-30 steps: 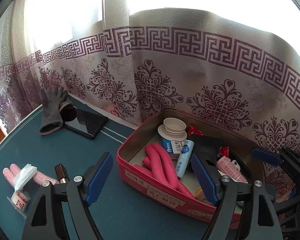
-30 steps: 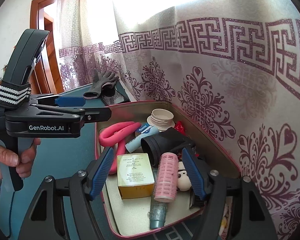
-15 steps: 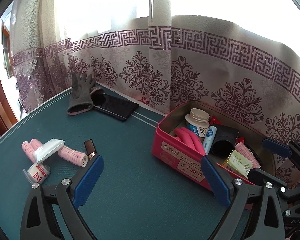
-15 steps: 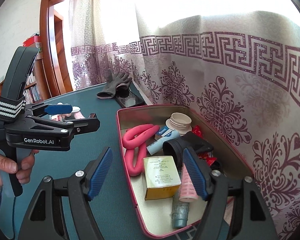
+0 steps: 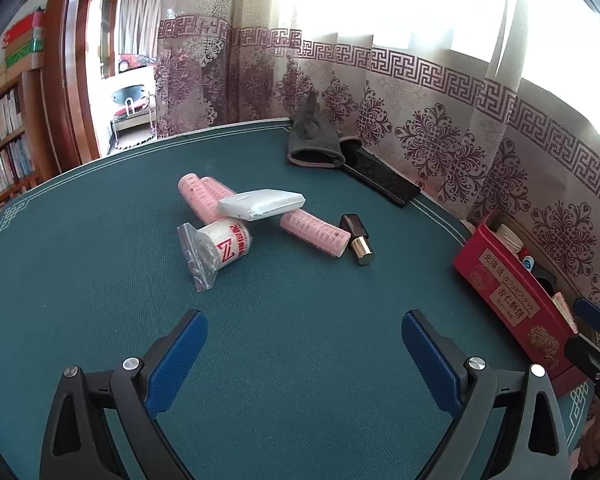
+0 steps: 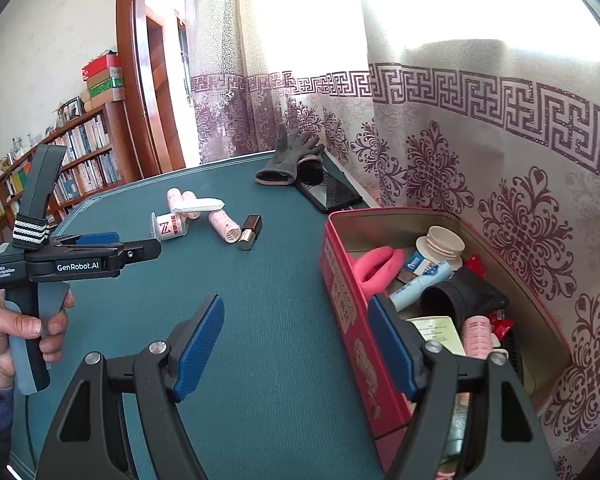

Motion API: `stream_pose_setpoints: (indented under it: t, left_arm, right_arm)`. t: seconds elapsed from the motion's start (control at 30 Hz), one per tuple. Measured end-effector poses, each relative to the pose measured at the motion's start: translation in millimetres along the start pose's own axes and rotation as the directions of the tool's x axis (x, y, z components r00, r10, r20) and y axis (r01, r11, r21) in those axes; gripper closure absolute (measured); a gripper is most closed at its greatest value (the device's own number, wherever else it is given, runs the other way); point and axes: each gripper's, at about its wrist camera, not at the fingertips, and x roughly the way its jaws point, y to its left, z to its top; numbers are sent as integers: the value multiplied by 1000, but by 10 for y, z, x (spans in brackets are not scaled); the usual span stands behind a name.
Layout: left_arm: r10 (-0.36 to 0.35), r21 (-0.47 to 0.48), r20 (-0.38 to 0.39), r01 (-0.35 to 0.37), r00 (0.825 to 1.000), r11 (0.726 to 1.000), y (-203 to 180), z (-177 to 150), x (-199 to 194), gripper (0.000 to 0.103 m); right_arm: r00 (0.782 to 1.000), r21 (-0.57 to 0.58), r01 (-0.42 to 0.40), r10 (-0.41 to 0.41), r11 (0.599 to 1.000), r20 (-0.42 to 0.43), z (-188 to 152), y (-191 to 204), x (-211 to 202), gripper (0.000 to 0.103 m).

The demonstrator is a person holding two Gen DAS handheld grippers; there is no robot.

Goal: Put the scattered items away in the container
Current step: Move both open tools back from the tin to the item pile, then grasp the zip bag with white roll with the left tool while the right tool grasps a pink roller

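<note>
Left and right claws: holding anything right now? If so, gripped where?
Nothing held. The left claw is open over bare green tabletop; the right claw is open beside the red rectangular tin.

left wrist: faces hair rollers point(image 5: 314, 231) | right wrist: over tin point(image 6: 342, 280)

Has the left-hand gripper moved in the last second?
Yes. The left gripper has swung left, away from the red tin, toward the pink hair rollers on the table.

left tool point(image 5: 302, 354) gaping, empty | pink rollers point(image 5: 315, 233), white packet point(image 5: 261, 204), lipstick point(image 5: 356, 239) clustered ahead | red tin point(image 5: 508, 300) right
</note>
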Motion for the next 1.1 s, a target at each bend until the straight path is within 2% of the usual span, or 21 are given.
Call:
stream_pose_setpoints:
  t: [0.2, 0.33, 0.57, 1.1]
  left_arm:
    - [26, -71, 1, -26, 1000, 997, 342, -71, -23, 4]
    - [32, -85, -2, -32, 999, 996, 446, -71, 12, 4]
    - [47, -96, -23, -49, 999, 994, 517, 42, 201, 4]
    - [115, -127, -65, -122, 991, 984, 559, 449, 865, 4]
  right_arm:
    - [999, -16, -35, 34, 999, -35, -13, 217, 128, 25]
    - [997, -33, -53, 51, 998, -59, -38, 351, 209, 25]
    - [992, -53, -85, 80, 995, -93, -66, 497, 334, 25]
    - [982, -26, -135, 130, 991, -137, -81, 494, 615, 25]
